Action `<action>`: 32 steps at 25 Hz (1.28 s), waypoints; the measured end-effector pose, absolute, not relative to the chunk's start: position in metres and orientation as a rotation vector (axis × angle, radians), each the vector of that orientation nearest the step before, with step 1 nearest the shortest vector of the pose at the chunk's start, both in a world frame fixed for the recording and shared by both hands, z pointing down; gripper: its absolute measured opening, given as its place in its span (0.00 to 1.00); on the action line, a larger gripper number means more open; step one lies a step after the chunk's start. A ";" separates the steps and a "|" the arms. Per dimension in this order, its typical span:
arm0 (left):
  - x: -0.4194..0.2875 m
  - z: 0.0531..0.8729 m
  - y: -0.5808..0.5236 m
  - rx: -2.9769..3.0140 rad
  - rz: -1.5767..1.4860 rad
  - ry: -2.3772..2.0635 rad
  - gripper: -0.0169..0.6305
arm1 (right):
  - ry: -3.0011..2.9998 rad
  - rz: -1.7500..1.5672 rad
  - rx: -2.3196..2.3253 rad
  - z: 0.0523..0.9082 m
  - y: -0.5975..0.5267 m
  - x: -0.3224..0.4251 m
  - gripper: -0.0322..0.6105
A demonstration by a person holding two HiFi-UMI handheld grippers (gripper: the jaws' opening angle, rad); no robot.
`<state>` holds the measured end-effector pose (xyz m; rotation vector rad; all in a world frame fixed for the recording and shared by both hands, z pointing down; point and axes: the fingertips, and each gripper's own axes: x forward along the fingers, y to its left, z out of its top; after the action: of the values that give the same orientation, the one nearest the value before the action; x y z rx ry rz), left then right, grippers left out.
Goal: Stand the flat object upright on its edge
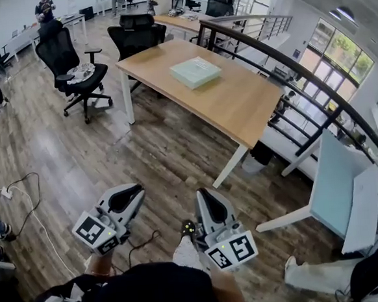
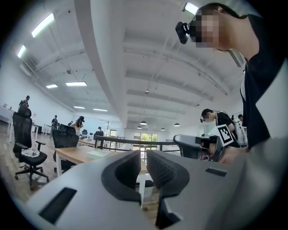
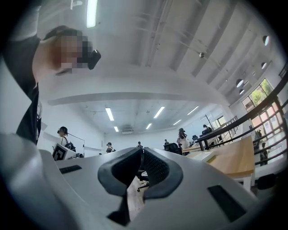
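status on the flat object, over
Left gripper, right gripper shut, empty, held low. Flat object lying flat on table, untouched. Bare floor between, nothing blocking.

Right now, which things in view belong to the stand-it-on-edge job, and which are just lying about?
Job: flat pale-green slab, lying on the wooden table; left gripper and right gripper, both shut and empty.
Lying about: office chair, floor plug and cable, pale desk at right.

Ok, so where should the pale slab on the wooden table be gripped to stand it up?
Probably by one edge of the flat slab, coming in low from the near side of the table: it lies flat and thin with bare tabletop around it. The left tool and right tool are shut, away from it.
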<state>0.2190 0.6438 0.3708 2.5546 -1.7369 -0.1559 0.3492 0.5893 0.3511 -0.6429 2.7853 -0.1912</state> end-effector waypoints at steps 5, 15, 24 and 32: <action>0.199 0.370 0.609 2.493 -0.117 -1.809 0.10 | 2.782 -0.209 -0.582 0.344 0.550 0.337 0.10; 0.199 0.365 0.524 2.446 -0.084 -1.899 0.10 | 2.781 -0.257 -0.490 0.350 0.461 0.341 0.10; 0.224 0.347 0.439 2.490 -0.056 -1.887 0.10 | 2.768 -0.260 -0.521 0.340 0.372 0.366 0.10; 0.238 0.352 0.384 2.477 -0.043 -1.895 0.10 | 2.759 -0.294 -0.525 0.347 0.319 0.385 0.10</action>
<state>0.2375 0.3841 0.3516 2.4774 -1.8949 -0.0425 0.3847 0.3192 0.3473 -0.5247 2.7586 -0.2944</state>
